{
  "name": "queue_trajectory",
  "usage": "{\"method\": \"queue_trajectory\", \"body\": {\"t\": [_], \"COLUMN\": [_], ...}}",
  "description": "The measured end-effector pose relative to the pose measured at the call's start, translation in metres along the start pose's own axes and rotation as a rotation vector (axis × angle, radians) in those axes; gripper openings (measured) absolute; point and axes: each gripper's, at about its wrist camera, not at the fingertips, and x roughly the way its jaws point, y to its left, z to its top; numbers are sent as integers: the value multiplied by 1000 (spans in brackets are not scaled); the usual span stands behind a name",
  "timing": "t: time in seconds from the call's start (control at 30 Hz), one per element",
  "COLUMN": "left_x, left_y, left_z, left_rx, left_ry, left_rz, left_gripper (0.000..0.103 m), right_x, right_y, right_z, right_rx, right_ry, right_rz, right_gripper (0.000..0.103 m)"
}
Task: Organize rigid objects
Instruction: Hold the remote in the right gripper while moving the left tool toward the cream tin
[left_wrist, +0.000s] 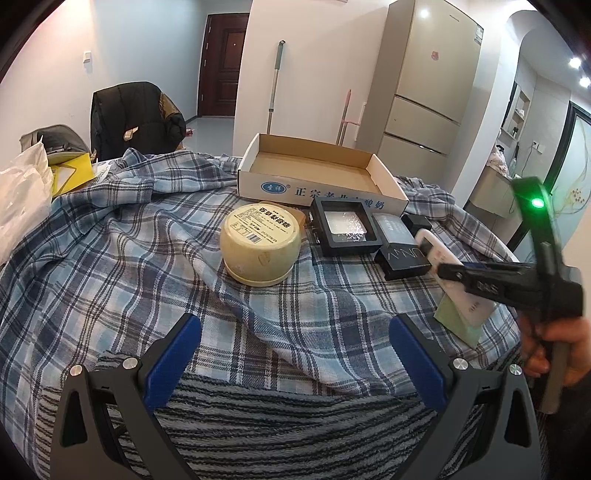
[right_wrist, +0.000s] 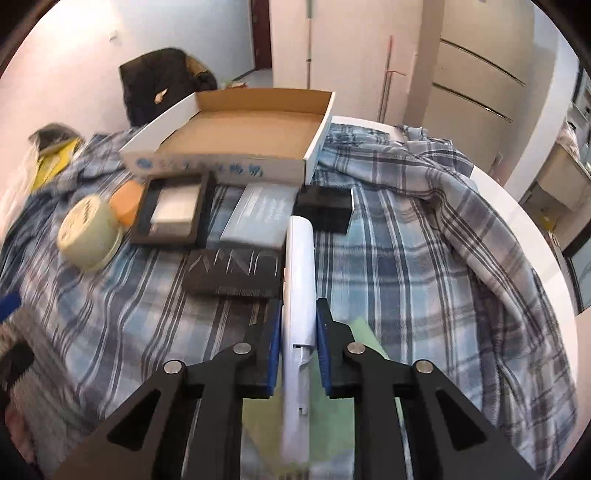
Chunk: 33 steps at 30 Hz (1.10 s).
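Note:
My right gripper (right_wrist: 297, 325) is shut on a long white remote control (right_wrist: 300, 266), held edge-up above the plaid cloth; from the left wrist view the same remote (left_wrist: 430, 245) shows in the right gripper (left_wrist: 448, 271) at the right. My left gripper (left_wrist: 295, 354) hangs open over the cloth, nothing between its blue pads. An open cardboard tray (left_wrist: 255, 162) (right_wrist: 317, 125) stands at the back. In front of it lie a round cream tub (left_wrist: 260, 245) (right_wrist: 88, 230), a black framed case (left_wrist: 343, 225) (right_wrist: 173, 212), a dark lettered box (left_wrist: 402, 254) (right_wrist: 232, 271), a grey box (right_wrist: 258, 216) and a small black box (right_wrist: 325, 208).
A pale green box (left_wrist: 461, 317) (right_wrist: 365, 339) lies under the right gripper. An orange item (right_wrist: 127, 203) sits behind the tub. White and yellow bags (left_wrist: 26, 184) crowd the left edge. A chair with a dark jacket (left_wrist: 136, 118) and a fridge (left_wrist: 432, 81) stand beyond the table.

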Motion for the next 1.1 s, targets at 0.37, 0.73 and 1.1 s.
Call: {"method": "queue_trajectory", "body": {"t": [0.37,0.73,1.1], "left_x": [1,4,-2], "left_y": [-1,0,-9], "left_z": [0,0,25], "left_rx": [6,-1,118], "left_ry": [2,10,22], "left_rz": [3,0,81], "left_gripper": [103,103,103], "right_x": [-12,-7,-14], "right_y": [-4,-4,-7], "right_z": [-20,-23,-21], "right_rx": [-36,16,24], "right_ry": [-5,-51,-133], "right_rz": [11,4,-28], "right_gripper": [17,16,16]}}
